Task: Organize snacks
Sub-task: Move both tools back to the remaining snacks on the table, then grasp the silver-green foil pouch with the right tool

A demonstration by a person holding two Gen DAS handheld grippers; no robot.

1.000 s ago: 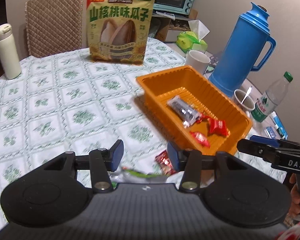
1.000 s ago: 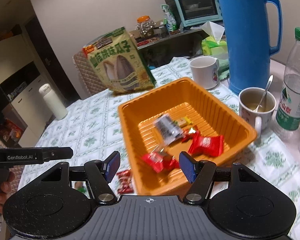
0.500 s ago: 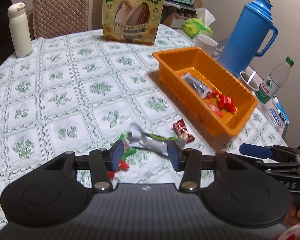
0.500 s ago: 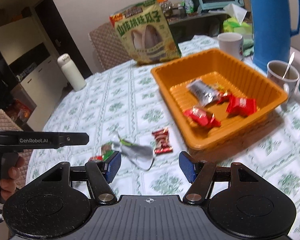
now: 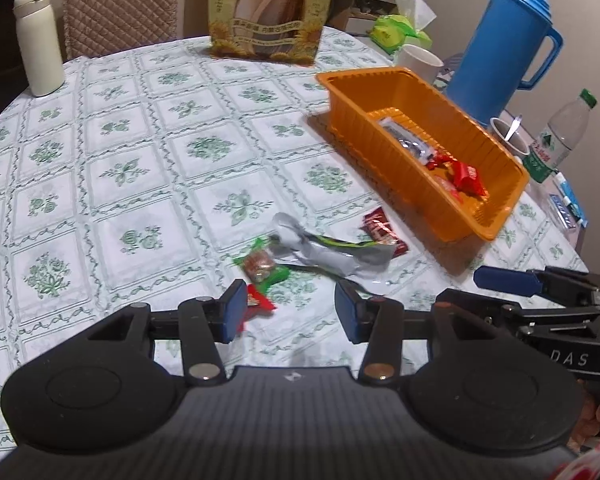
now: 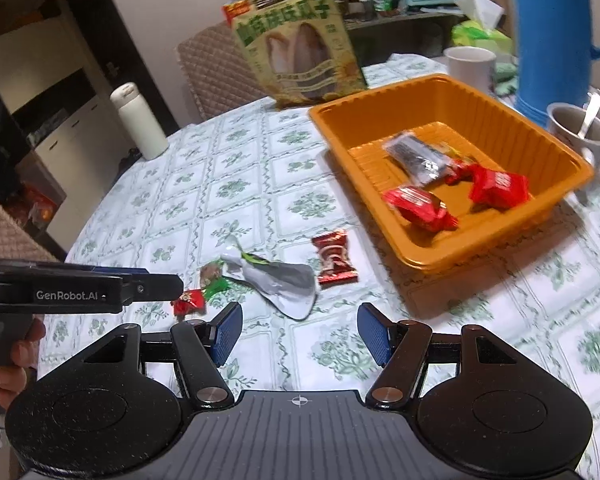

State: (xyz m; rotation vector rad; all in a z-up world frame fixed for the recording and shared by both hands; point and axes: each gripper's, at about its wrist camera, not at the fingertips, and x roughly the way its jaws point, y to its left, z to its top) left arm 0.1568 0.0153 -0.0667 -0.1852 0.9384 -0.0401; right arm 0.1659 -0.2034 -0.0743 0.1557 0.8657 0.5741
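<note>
The orange tray (image 5: 452, 116) (image 6: 440, 100) holds a silver-black packet (image 6: 414, 156) and red wrapped candies (image 6: 418, 206). On the tablecloth in front of it lie a crumpled silver wrapper (image 5: 332, 254) (image 6: 280, 284), a dark red packet (image 5: 380, 228) (image 6: 334, 258), a green-wrapped candy (image 5: 262, 266) (image 6: 214, 276) and a small red candy (image 5: 258, 304) (image 6: 190, 302). My left gripper (image 5: 291, 312) hovers open just short of the silver wrapper, its left pad beside the red candy. My right gripper (image 6: 300, 332) is open and empty, close behind the same wrapper.
A large sunflower-seed bag (image 5: 270, 8) stands at the back, with a white bottle (image 5: 38, 40) to its left. A blue thermos (image 5: 500, 36), mugs (image 6: 580, 132), a water bottle (image 5: 556, 136) and tissues crowd the right side. A quilted chair (image 5: 120, 4) is behind the table.
Both grippers have drawn back from the tray toward the near table and tipped down, which brings the loose snacks into view. Neither pair of jaws has changed its width.
</note>
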